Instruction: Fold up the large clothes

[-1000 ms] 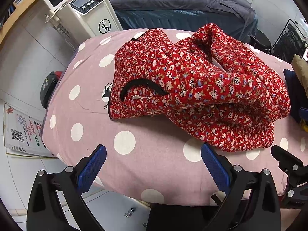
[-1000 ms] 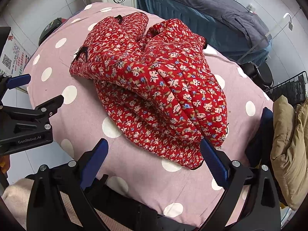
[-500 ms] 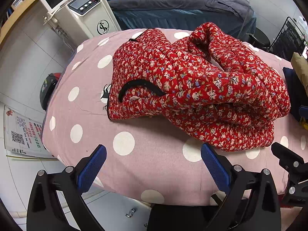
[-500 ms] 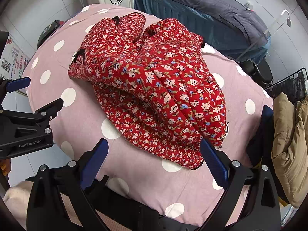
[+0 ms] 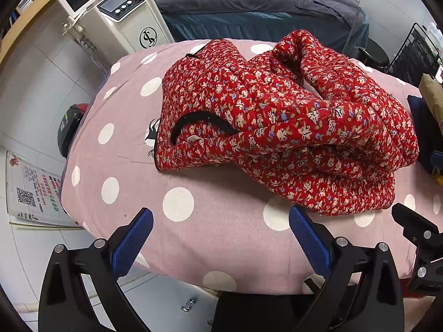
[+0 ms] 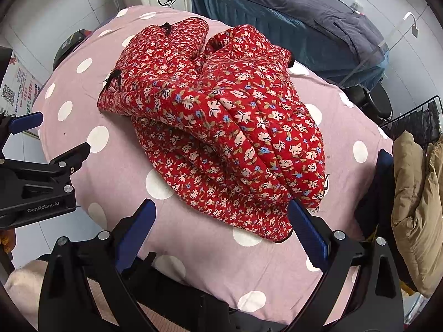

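A red quilted jacket with a small flower print (image 5: 277, 116) (image 6: 221, 127) lies bunched in thick folds on a pink table cover with white dots (image 5: 180, 221) (image 6: 116, 166). A black-trimmed edge (image 5: 199, 119) curves across its left side. My left gripper (image 5: 220, 238) stands open above the table's near edge, short of the jacket, with nothing between its blue pads. My right gripper (image 6: 221, 227) is open too, its right pad (image 6: 307, 229) close to the jacket's near hem. The left gripper's body (image 6: 36, 185) shows at the left of the right wrist view.
A white machine with a screen (image 5: 116, 13) stands behind the table at the left. A bed with dark blue bedding (image 5: 249, 8) lies beyond. A tan padded coat (image 6: 418, 207) hangs at the right beside a black wire rack (image 6: 409, 116). A printed poster (image 5: 33, 191) lies on the floor.
Both grippers have shifted only slightly; the jacket sits a touch lower and nearer in the right wrist view. The jacket itself has not moved, and both grippers stay open.
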`<state>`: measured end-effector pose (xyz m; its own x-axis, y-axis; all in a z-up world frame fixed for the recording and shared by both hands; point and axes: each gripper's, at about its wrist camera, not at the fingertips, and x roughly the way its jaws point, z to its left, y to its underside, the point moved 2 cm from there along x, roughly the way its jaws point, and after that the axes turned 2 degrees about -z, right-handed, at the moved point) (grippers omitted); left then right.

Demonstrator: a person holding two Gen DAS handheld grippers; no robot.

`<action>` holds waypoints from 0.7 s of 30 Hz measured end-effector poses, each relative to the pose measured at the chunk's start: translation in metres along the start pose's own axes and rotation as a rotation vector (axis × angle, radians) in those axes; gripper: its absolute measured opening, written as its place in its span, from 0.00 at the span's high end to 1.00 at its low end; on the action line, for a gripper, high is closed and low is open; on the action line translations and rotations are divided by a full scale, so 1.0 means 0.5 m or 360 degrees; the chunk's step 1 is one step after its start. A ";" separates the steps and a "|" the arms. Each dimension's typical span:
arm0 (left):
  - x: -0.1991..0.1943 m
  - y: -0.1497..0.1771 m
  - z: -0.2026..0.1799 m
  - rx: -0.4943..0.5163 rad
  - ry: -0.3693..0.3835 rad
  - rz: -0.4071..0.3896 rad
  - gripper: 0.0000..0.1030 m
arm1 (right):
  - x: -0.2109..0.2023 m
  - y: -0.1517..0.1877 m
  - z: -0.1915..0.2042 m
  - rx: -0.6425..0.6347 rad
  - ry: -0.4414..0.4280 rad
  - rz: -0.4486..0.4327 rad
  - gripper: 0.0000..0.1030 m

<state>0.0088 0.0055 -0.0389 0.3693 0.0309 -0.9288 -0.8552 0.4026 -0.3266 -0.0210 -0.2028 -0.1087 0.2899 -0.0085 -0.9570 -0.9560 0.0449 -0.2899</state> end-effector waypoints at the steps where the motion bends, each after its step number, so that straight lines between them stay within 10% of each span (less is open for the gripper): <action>1: -0.001 0.000 0.000 -0.0001 0.0000 -0.0001 0.06 | 0.000 0.000 0.000 0.0001 0.0001 -0.0002 0.08; 21: 0.013 0.003 0.004 -0.0023 0.0041 0.0035 0.06 | 0.005 0.003 0.000 0.0032 0.0002 -0.0006 0.08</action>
<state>0.0104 0.0082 -0.0450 0.3409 0.0160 -0.9400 -0.8683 0.3886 -0.3083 -0.0217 -0.2028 -0.1113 0.2932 -0.0100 -0.9560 -0.9538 0.0650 -0.2932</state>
